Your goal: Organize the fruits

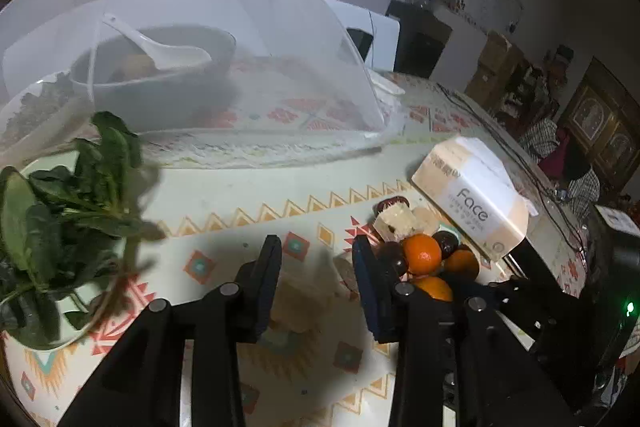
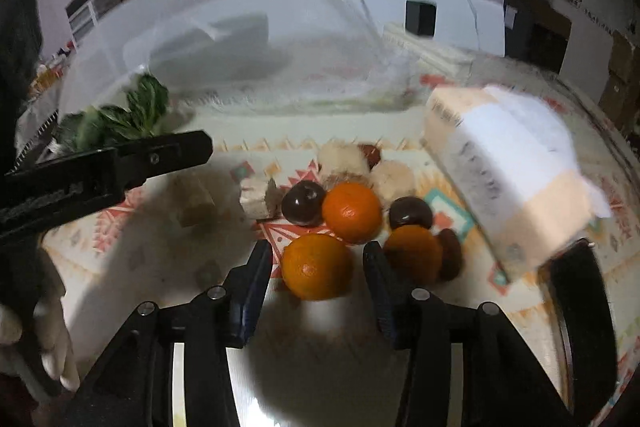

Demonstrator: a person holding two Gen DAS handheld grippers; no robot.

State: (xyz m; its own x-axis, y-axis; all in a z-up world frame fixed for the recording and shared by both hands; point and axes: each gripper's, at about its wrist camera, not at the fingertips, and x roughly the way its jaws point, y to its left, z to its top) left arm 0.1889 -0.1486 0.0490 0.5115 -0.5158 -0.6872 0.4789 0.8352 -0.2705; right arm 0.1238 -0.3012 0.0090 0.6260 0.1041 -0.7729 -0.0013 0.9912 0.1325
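Note:
Three oranges and several dark plums lie in a loose heap on the patterned tablecloth. In the right wrist view my right gripper (image 2: pixel 318 253) is open, its jaws on either side of the nearest orange (image 2: pixel 317 266) without touching it. A second orange (image 2: pixel 352 211) and a third orange (image 2: pixel 413 254) lie just beyond, with a dark plum (image 2: pixel 303 202) and another plum (image 2: pixel 411 213) among them. In the left wrist view my left gripper (image 1: pixel 316 247) is open and empty, left of the heap, near an orange (image 1: pixel 422 253). The left gripper also shows in the right wrist view (image 2: pixel 160 155).
A tissue box (image 1: pixel 474 199) stands right of the fruit, also in the right wrist view (image 2: pixel 508 179). Pale food chunks (image 1: pixel 394 221) lie behind the heap. A mesh food cover (image 1: pixel 192 39) over a bowl (image 1: pixel 156 83) fills the back. Leafy greens (image 1: pixel 64 219) sit at the left.

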